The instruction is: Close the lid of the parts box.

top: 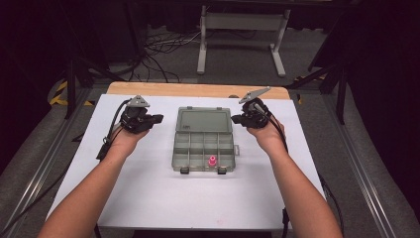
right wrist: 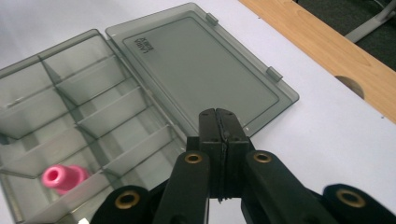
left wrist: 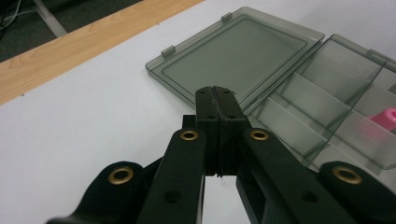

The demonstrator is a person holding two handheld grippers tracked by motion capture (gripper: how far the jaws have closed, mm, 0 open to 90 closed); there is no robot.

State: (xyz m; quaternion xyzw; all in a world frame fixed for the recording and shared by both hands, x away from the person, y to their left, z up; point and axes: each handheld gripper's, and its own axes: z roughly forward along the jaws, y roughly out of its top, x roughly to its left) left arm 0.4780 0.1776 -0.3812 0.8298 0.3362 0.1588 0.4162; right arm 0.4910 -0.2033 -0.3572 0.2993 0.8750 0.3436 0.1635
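A smoky grey plastic compartment box (top: 204, 148) lies open in the middle of the white table, its lid (top: 204, 120) folded flat toward the far side. A small pink cylinder (top: 212, 161) sits in a near compartment. My left gripper (top: 157, 119) hovers just left of the lid, jaws pressed together on nothing. My right gripper (top: 235, 119) hangs just right of the lid, also shut and empty. The left gripper view has the shut gripper (left wrist: 215, 92) over the lid (left wrist: 236, 56), with the pink cylinder (left wrist: 385, 119) at the right edge. The right gripper view has the gripper (right wrist: 217, 115), lid (right wrist: 196, 60) and pink cylinder (right wrist: 60, 177).
The white table top (top: 148, 193) has a wooden strip (top: 198, 90) along its far edge. Behind it are floor cables (top: 158, 49) and a white stand frame (top: 242, 34). Dark stands rise at both sides.
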